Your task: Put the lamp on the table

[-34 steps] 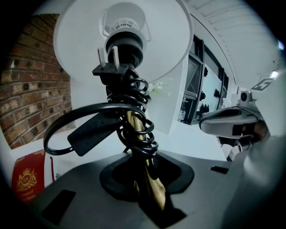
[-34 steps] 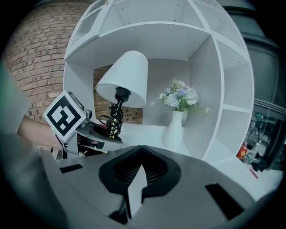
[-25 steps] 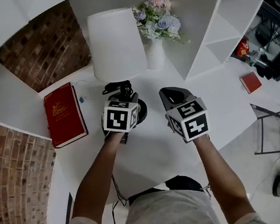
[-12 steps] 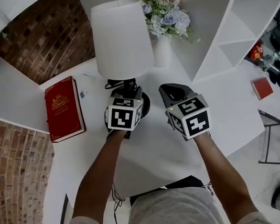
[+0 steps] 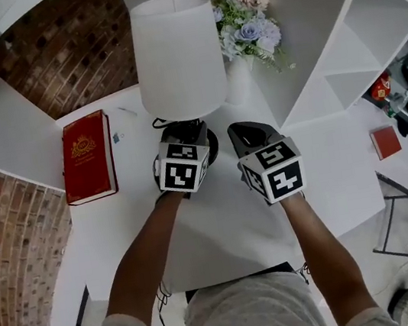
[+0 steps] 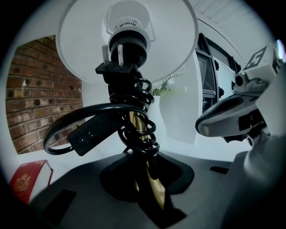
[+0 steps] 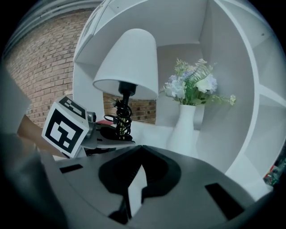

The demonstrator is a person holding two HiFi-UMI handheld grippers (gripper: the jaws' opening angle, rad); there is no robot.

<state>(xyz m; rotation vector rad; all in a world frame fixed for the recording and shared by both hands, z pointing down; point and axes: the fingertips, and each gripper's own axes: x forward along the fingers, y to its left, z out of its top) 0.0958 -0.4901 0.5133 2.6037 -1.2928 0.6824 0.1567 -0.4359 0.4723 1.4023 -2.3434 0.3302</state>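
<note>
The lamp point(image 5: 176, 54) is seen upright at the upper centre of the head view, over the white counter point(image 5: 222, 225), between a red book point(image 5: 87, 158) at the left and a vase point(image 5: 240, 75) of flowers at the right. Its dark base point(image 5: 210, 143) is partly hidden, so whether it already rests on the counter cannot be told. The step in hand is judged to be the setting-down. It would be done well if the stem were kept vertical, the base lowered flat onto bare counter clear of book and vase, and the grip loosened only once the weight is borne from below. The tall shade makes tipping a likely risk. The left gripper point(image 5: 182, 132) is closed partway on the brass stem point(image 6: 154, 192), just below the wound black cord point(image 6: 134, 112), with the stem clamped between its jaws. The right gripper point(image 5: 250, 137) is held just beside the lamp without touching it; its jaws are drawn together at the tips and nothing is held between them.
</note>
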